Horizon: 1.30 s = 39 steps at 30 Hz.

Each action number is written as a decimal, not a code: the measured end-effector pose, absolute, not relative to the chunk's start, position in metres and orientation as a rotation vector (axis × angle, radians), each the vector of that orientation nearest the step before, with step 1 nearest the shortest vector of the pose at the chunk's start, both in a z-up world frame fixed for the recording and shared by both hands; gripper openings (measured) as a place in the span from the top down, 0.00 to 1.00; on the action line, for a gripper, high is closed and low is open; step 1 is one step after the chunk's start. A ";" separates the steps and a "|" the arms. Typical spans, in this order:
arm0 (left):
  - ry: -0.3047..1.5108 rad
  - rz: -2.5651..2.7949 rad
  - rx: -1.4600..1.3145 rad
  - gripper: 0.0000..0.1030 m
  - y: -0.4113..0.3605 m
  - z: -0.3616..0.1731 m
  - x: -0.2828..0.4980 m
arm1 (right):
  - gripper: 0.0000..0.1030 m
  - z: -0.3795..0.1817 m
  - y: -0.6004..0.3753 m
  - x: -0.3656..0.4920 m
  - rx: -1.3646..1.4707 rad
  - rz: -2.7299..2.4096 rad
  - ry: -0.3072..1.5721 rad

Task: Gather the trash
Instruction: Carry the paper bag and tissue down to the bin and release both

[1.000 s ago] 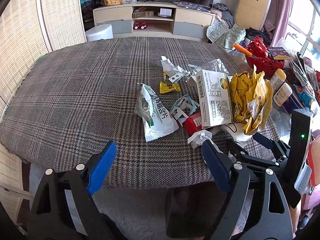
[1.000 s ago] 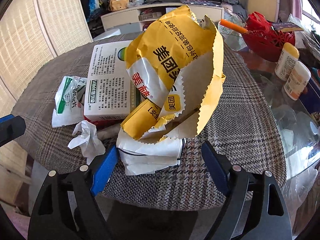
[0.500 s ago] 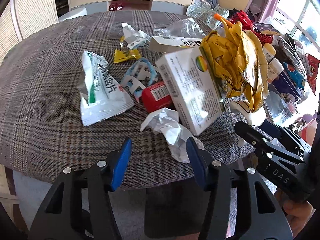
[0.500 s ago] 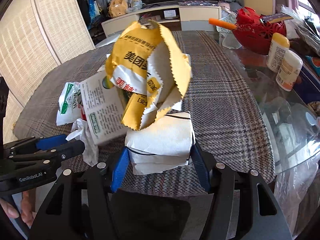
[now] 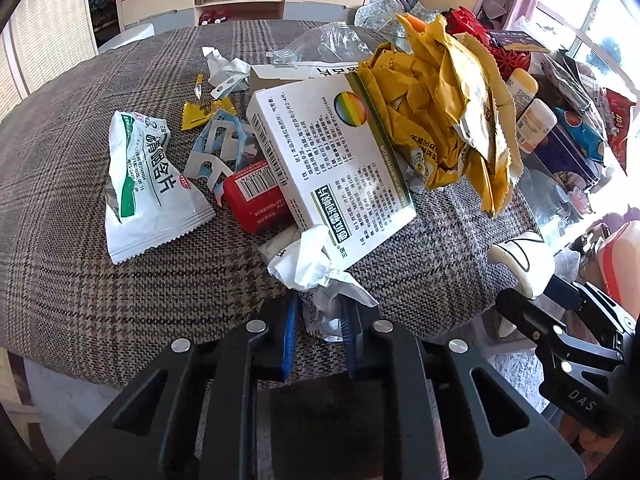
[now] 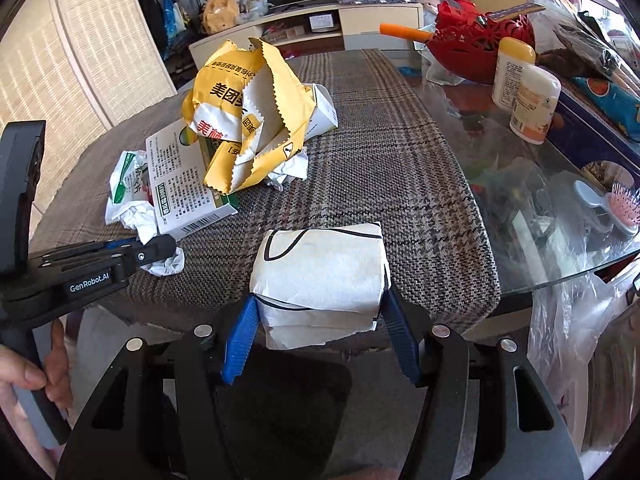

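Left wrist view: my left gripper [image 5: 318, 330] is pinched nearly closed on the crumpled tissue [image 5: 316, 268] just in front of the white medicine box [image 5: 332, 160], gripping its loose end so it lifts free. My right gripper [image 6: 320, 332] clamps the folded white paper bag [image 6: 320, 272], jaws wide around it, well right of the box. Remaining wrappers cluster round the box on the plaid tablecloth [image 5: 80, 240]; beyond, a cluttered living room.

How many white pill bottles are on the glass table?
2: the taller bottle stands beside the red basket, the shorter bottle just in front of it. Clutter may hide others.
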<state>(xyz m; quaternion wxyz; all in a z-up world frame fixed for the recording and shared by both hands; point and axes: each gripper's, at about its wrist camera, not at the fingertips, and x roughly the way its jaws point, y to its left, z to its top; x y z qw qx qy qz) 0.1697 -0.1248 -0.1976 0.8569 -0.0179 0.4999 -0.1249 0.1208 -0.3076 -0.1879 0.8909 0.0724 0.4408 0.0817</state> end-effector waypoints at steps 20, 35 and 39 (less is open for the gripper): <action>1.088 -0.359 -0.031 0.92 -0.104 -0.211 0.051 | 0.42 -0.200 -0.270 0.038 0.100 0.210 0.981; 1.236 -0.467 -0.075 0.92 -0.113 -0.308 0.049 | 0.41 -0.295 -0.255 0.001 0.099 0.205 1.082; 1.274 -0.487 -0.083 0.92 -0.117 -0.324 0.057 | 0.41 -0.313 -0.253 0.004 0.116 0.219 1.107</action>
